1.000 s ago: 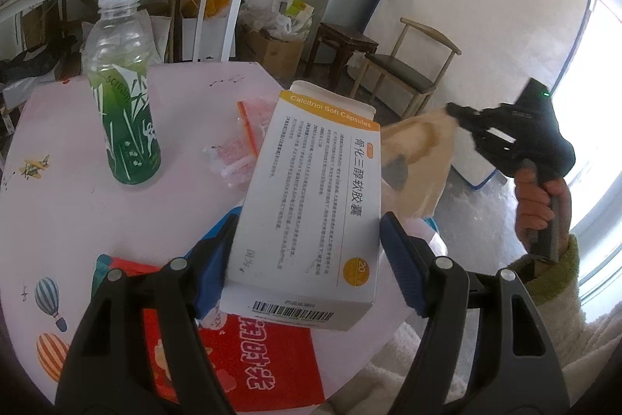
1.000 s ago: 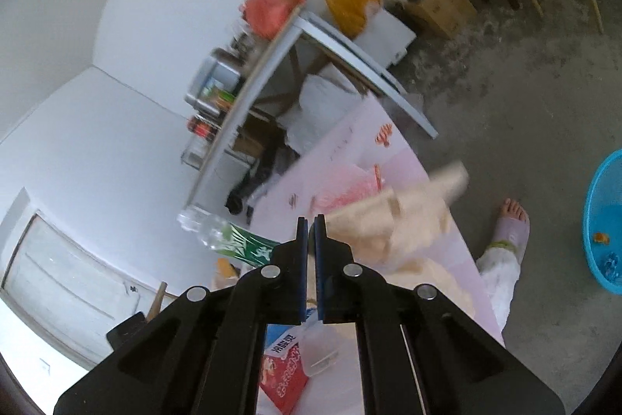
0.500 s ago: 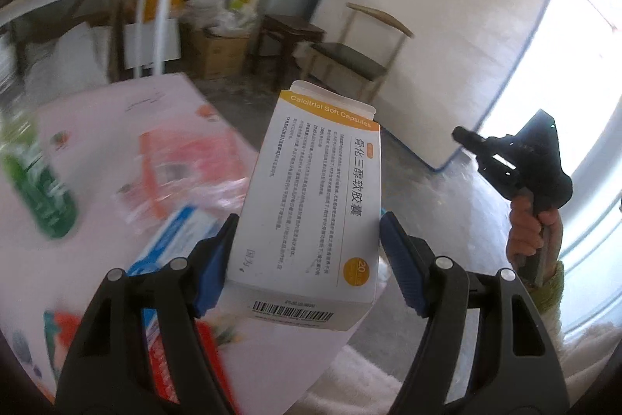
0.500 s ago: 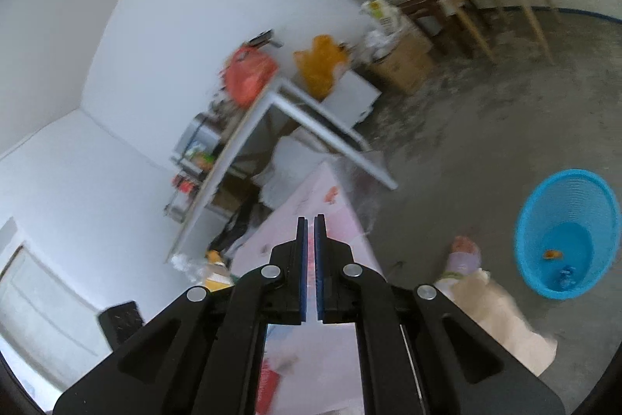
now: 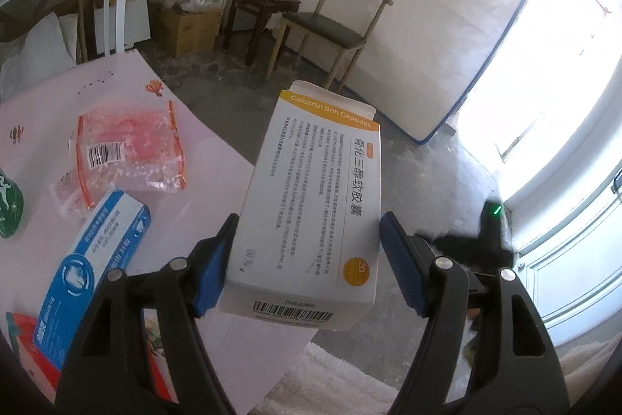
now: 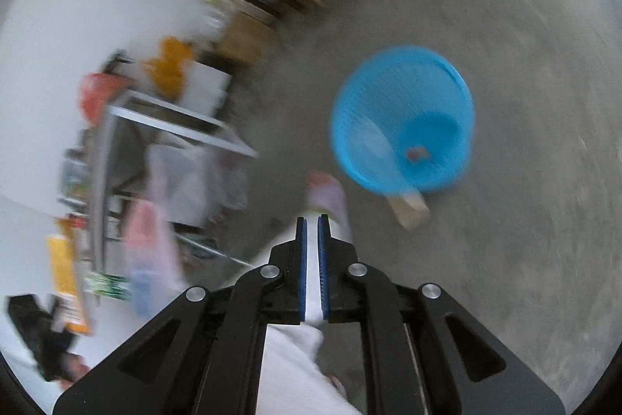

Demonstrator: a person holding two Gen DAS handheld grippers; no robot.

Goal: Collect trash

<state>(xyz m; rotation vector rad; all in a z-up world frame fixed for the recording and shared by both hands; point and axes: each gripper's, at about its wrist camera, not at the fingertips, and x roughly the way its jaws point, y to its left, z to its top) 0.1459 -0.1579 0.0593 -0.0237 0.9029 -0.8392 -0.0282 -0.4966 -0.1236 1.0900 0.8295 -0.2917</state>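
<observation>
The white and orange carton (image 5: 311, 205) in my left gripper (image 5: 307, 263) reads "Calcitriol Soft Capsules", with Chinese characters, a 20 in an orange circle and a barcode. The blue box's (image 5: 93, 267) print looks illegible to me.

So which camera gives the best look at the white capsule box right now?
The left wrist view. There the white capsule box fills the centre, sharp enough to read its print and barcode, between the left hand-held gripper's blue pads. The right wrist view is motion-blurred and shows only an orange-and-white smear at its left edge that may be the box.
</observation>
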